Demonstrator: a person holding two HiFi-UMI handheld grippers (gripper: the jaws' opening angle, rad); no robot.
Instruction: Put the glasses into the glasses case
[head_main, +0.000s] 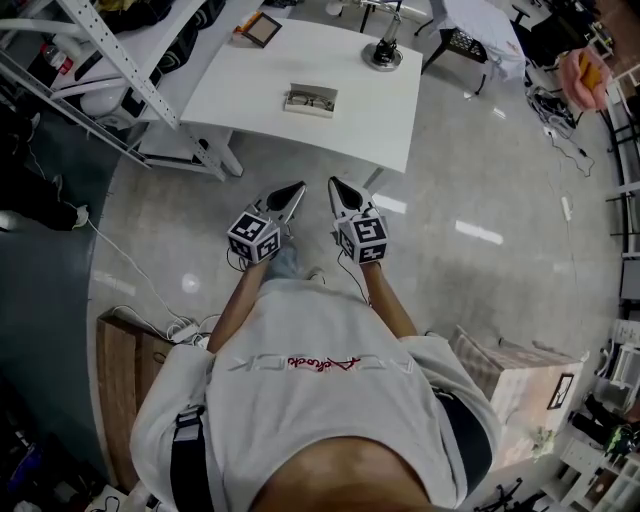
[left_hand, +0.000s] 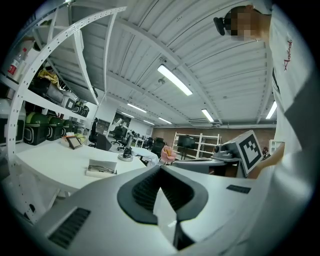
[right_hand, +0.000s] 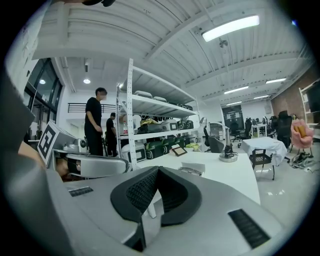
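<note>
— Left tool (head_main: 296, 190)?
— Closed, nothing in it, held level over the floor (head_main: 480, 180).
— Glasses (head_main: 312, 99)?
— Far off on the white surface (head_main: 250, 85), lying at the glasses case (head_main: 305, 111). In it or on it, can't tell.
— Right tool (head_main: 335, 186)?
— Closed too, empty, just beside the left one.

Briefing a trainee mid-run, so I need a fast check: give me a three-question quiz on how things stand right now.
1. True or false: the right gripper is shut with nothing between its fingers.
2. Where does the glasses case sit? A) on the white table B) on the floor C) on a shelf
3. What does the left gripper hold?
Key: 1 true; 2 A; 3 nothing, its fingers are shut and it is short of the table.
</note>
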